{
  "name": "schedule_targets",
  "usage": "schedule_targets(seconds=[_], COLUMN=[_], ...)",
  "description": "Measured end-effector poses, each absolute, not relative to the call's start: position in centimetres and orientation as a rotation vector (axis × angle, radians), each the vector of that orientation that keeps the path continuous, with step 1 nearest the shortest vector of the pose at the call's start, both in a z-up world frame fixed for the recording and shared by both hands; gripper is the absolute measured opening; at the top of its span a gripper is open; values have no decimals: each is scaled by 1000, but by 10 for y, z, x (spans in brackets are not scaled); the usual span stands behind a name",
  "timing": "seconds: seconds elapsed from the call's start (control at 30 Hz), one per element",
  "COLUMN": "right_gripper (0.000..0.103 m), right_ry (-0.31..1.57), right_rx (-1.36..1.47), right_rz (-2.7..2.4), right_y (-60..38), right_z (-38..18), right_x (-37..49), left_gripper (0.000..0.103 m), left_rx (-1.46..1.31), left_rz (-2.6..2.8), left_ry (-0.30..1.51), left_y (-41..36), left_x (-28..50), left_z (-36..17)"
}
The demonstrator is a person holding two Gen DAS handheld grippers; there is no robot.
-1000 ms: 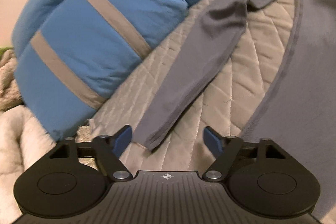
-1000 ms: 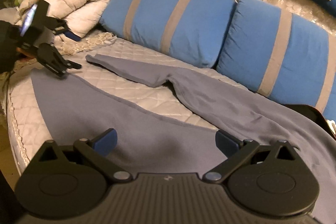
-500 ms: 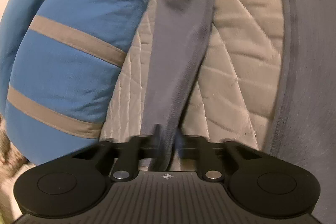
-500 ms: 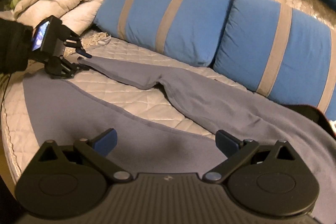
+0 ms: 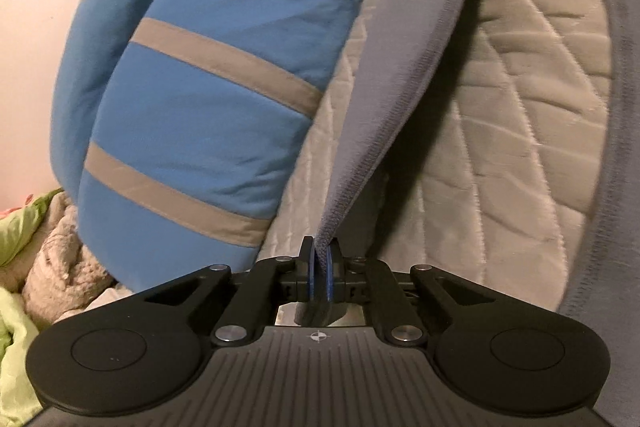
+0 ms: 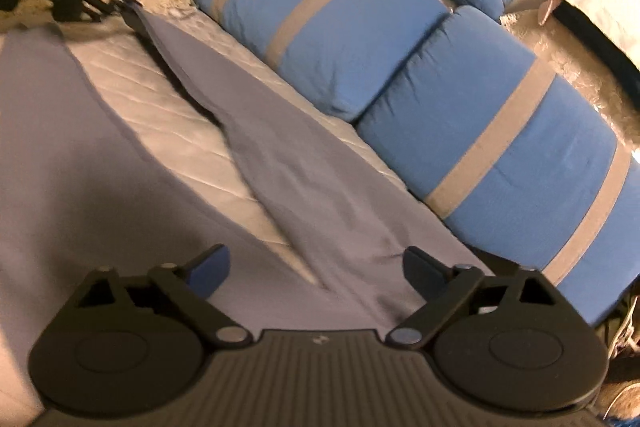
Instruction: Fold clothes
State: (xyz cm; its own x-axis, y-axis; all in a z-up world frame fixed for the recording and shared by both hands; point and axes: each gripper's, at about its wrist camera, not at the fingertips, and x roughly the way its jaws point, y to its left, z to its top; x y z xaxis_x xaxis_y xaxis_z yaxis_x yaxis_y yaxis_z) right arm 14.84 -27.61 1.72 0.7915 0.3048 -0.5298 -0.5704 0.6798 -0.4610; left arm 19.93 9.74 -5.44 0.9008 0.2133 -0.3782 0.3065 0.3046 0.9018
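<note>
Left claw [image 5: 319, 259]: clamped on the cuff end of the grey sleeve [image 5: 404, 67]; blue pads [image 5: 329, 269] pressed together with the fabric pinched between them.
Sleeve: lifted off the bed at the cuff, stretched taut away from the claw, shadow beneath it on the quilt.
Right claw [image 6: 316, 269]: spread wide, just been narrowing a little, nothing between the pads; poised over the grey garment [image 6: 320, 195] where sleeve meets body.
Garment: long-sleeved grey top spread flat across the quilted mattress cover [image 6: 160, 107]; body to the left in the right wrist view, sleeve running along the cushions.
Cushions [image 6: 328, 27]: blue with grey-beige stripes, lined up just beside the sleeve.
Bedding [image 5: 24, 235]: green and beige blankets heaped past the cushions.
</note>
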Motion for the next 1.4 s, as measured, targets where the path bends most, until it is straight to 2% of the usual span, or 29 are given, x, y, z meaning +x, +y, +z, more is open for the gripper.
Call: schedule_targets(seconds=[0.13, 0.2, 0.27, 0.33, 0.8, 0.83, 0.87, 0.93, 0.97, 1.07, 1.23, 1.4], right_gripper=[73, 66, 52, 45, 42, 25, 17, 4, 3, 3, 2, 2], right_ry=[501, 560, 625, 683, 824, 831, 829, 819, 808, 716, 461, 243], right_rx=[-619, -597, -551, -507, -476, -472, -479, -499, -518, -614, -870, -1152], right_rz=[571, 614, 640, 651, 835, 842, 847, 853, 854, 829, 719, 646], right_y=[-292, -296, -302, -309, -313, -313, -312, -310, -309, -305, -298, -293], right_z=[17, 13, 8, 3, -10, -10, -10, -8, -7, 4, 22, 6], right_x=[187, 209, 228, 245, 275, 277, 276, 273, 271, 256, 209, 163], left_gripper=[5, 5, 5, 5, 5, 5, 5, 5, 5, 5, 5, 5], left_rx=[1270, 1265, 1259, 1251, 1240, 1243, 1246, 1251, 1253, 1257, 1274, 1268], left_rz=[-11, 17, 31, 32, 26, 26, 25, 24, 21, 13, -3, -9], left_ry=[449, 433, 426, 427, 436, 438, 440, 446, 451, 467, 503, 546], left_y=[96, 94, 93, 94, 96, 96, 96, 96, 96, 96, 97, 99], left_x=[205, 207, 211, 209, 213, 212, 212, 211, 211, 209, 205, 204], left_z=[-54, -54, -53, -52, -57, -57, -58, -59, -60, -63, -71, -74])
